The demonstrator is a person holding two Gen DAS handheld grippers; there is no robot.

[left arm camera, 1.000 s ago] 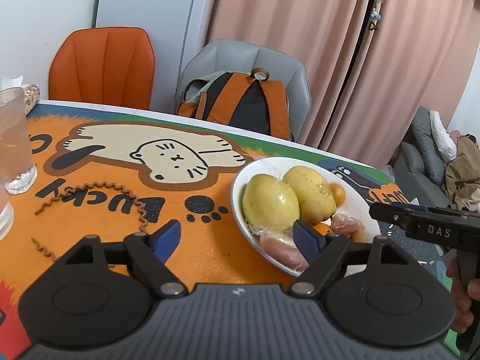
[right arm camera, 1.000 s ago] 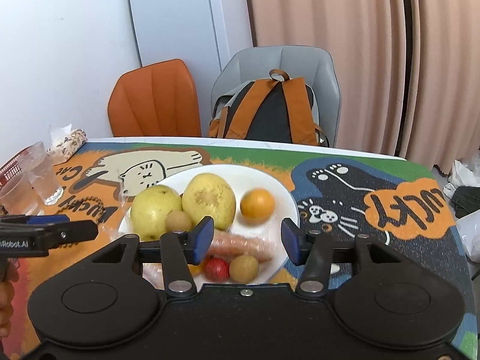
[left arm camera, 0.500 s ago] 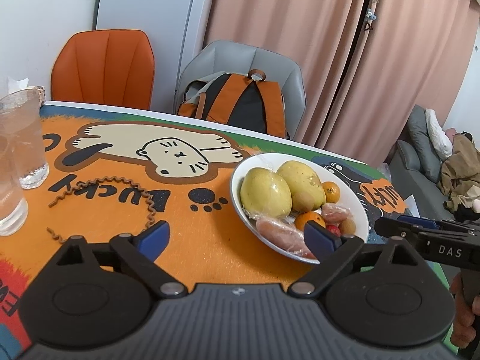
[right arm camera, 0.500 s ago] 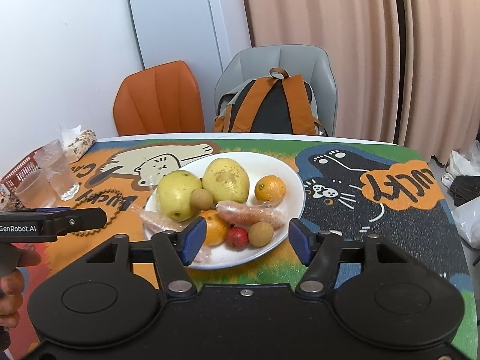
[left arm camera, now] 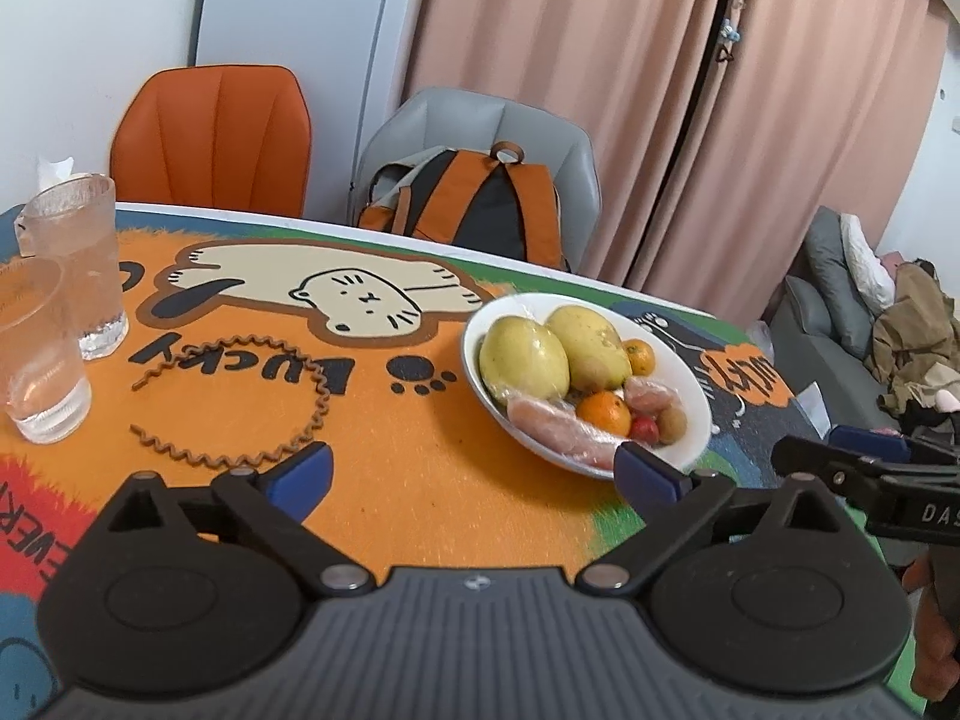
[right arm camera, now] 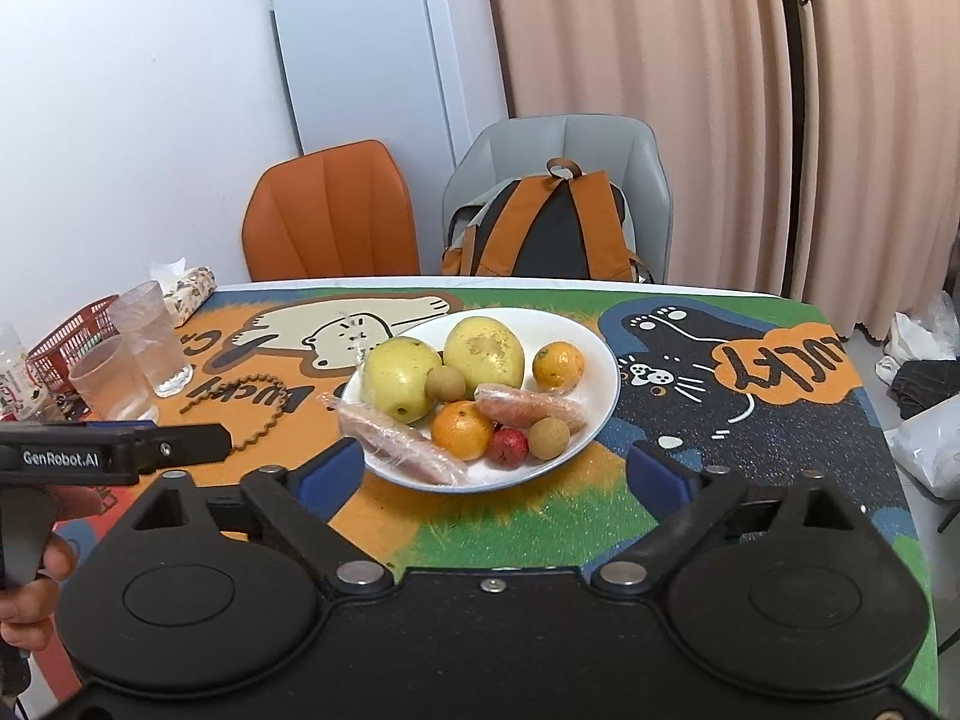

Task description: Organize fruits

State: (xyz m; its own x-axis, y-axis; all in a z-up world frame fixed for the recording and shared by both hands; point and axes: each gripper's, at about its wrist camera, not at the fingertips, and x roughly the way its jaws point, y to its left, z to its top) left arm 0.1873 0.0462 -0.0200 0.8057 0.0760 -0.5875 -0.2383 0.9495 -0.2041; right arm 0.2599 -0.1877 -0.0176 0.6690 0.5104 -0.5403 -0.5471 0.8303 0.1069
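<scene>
Both jaws are opening with nothing between them: the left gripper (left arm camera: 474,471) and the right gripper (right arm camera: 495,477) hang short of the white plate (right arm camera: 603,387). Left of the plate stand two glasses (right arm camera: 147,342). On the plate lie two yellow-green mangoes (right arm camera: 399,381), two oranges (right arm camera: 462,429), two round brown fruits (right arm camera: 549,438), a small red fruit (right arm camera: 509,447) and two wrapped sausage-like pieces (right arm camera: 399,444), their long axes slanting rightward toward the plate's near rim.

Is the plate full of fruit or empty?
Full. The white plate holds two big yellow-green fruits, two oranges, two small brown fruits, one red one and two wrapped sausage-shaped pieces.
</scene>
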